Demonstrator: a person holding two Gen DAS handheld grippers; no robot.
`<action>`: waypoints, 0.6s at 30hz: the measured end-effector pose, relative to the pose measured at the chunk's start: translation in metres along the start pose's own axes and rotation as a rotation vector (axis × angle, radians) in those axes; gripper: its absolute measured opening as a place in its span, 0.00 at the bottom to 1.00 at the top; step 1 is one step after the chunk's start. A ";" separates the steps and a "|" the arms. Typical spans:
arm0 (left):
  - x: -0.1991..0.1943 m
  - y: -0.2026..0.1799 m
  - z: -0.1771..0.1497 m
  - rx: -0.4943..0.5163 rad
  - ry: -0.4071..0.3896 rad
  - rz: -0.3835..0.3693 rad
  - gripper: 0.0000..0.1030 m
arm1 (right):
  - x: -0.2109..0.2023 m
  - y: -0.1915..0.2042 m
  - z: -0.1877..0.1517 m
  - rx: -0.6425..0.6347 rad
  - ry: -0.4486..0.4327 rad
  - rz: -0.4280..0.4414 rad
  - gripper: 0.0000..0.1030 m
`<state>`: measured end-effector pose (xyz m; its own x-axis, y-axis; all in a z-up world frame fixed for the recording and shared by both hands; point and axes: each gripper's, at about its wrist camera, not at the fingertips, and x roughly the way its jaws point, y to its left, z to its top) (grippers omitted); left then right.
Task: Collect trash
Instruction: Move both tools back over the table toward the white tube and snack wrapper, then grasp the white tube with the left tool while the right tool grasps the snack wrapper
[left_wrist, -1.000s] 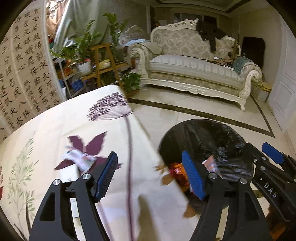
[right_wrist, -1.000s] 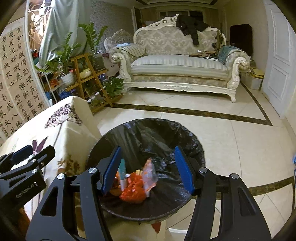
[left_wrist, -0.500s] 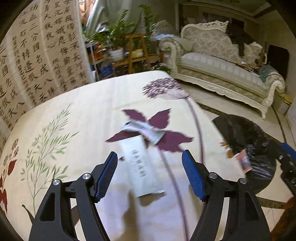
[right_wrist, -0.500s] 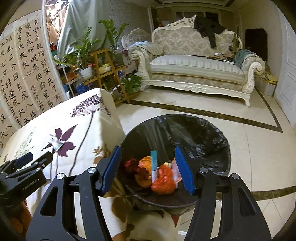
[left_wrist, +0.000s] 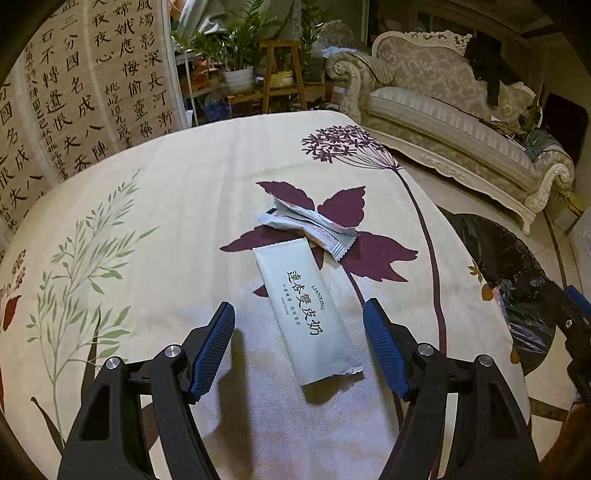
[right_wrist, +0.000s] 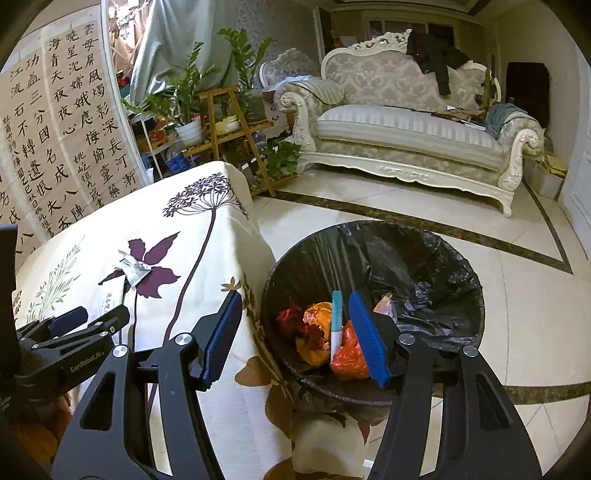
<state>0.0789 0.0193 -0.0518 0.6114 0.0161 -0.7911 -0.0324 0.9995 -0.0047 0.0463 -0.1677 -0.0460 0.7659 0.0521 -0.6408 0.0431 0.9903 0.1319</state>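
A long white wrapper (left_wrist: 306, 314) with black characters lies flat on the flowered tablecloth (left_wrist: 177, 206). A crumpled grey-and-pink wrapper (left_wrist: 308, 227) rests just beyond it, also seen as the crumpled wrapper (right_wrist: 133, 268) from the right. My left gripper (left_wrist: 299, 339) hangs open above the near half of the long wrapper, its blue pads on either side and apart from it. My right gripper (right_wrist: 293, 334) is open and holds nothing, over the table's edge and the bin (right_wrist: 373, 306). The bin has a black liner and holds red and orange trash.
The bin stands on the tiled floor (right_wrist: 517, 302) right beside the table's corner. A cream sofa (right_wrist: 406, 133) is at the back, a plant shelf (right_wrist: 221, 125) left of it, and a calligraphy screen (left_wrist: 74, 96) behind the table.
My left gripper has swung left from the bin to above the wrappers on the table and moved closer to them. My right gripper drifted left, so the table now fills more of its view.
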 end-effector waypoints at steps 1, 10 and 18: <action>0.001 0.001 0.000 -0.004 0.006 -0.007 0.67 | 0.001 0.000 -0.001 -0.001 0.003 0.001 0.57; -0.003 0.004 -0.004 -0.010 -0.009 -0.035 0.34 | 0.005 0.006 -0.001 -0.006 0.017 0.011 0.57; -0.006 0.010 -0.003 -0.007 -0.012 -0.062 0.28 | 0.007 0.017 0.001 -0.028 0.019 0.020 0.57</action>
<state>0.0726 0.0286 -0.0490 0.6219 -0.0453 -0.7818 0.0005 0.9984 -0.0574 0.0531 -0.1501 -0.0474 0.7538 0.0746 -0.6528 0.0093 0.9922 0.1241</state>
